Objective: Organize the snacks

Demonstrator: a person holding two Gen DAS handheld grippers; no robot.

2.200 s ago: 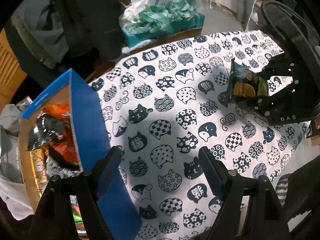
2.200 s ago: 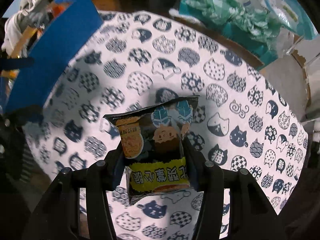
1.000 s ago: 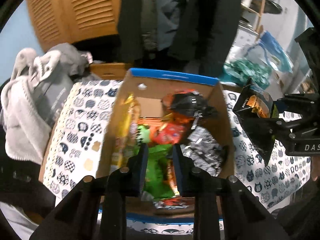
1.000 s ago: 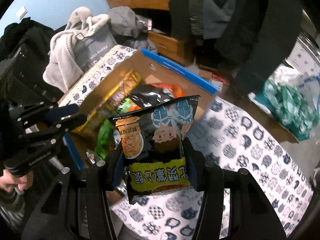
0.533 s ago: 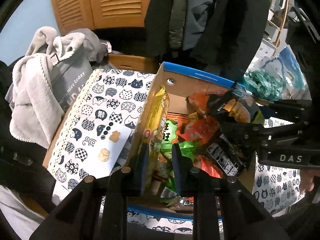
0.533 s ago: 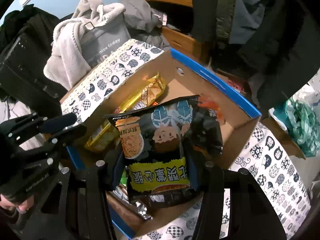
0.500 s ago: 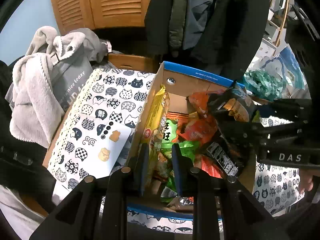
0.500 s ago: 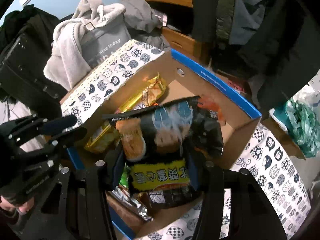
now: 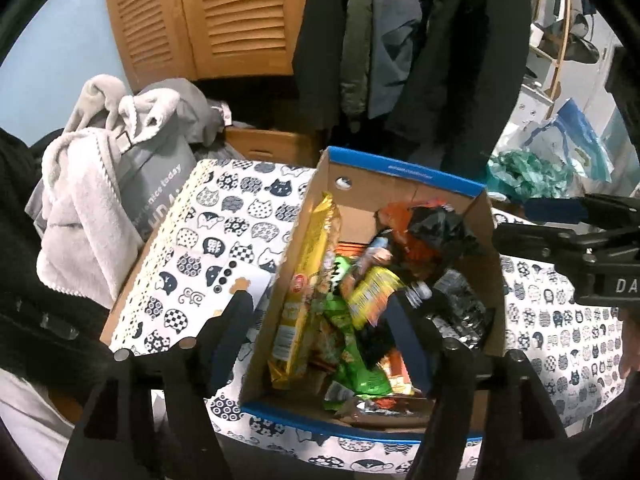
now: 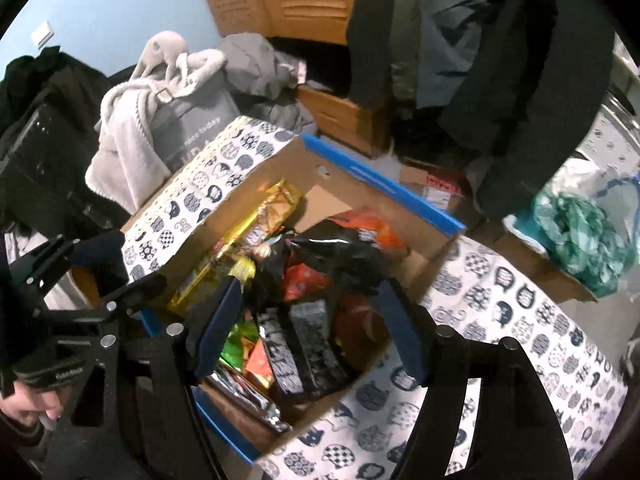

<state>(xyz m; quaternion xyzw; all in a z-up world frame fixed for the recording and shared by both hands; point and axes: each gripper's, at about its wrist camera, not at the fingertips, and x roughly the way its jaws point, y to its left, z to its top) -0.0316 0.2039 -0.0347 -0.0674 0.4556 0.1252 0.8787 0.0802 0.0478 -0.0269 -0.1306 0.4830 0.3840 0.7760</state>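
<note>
Both tools, left (image 9: 320, 316) and right (image 10: 308, 316), gape empty over one snack box (image 9: 400, 178).

- The left gripper (image 9: 322, 322) is a black frame with two dark blue, flat, paddle-shaped fingers (image 9: 236, 328).
- Round silver screw heads sit on the black linkage bars behind its fingers.
- In the right wrist view its side shows more silver screws and a small, blurred pale marking on the body.
- The right gripper (image 10: 310, 320) has the same build: black arms, blue fingers (image 10: 218, 322), silver pivot screws.
- Its side, in the left wrist view, bears white letters "DA" running off the edge.
- A hand (image 10: 28, 406) grips the left handle; a dark ribbed cuff shows below it.
</note>
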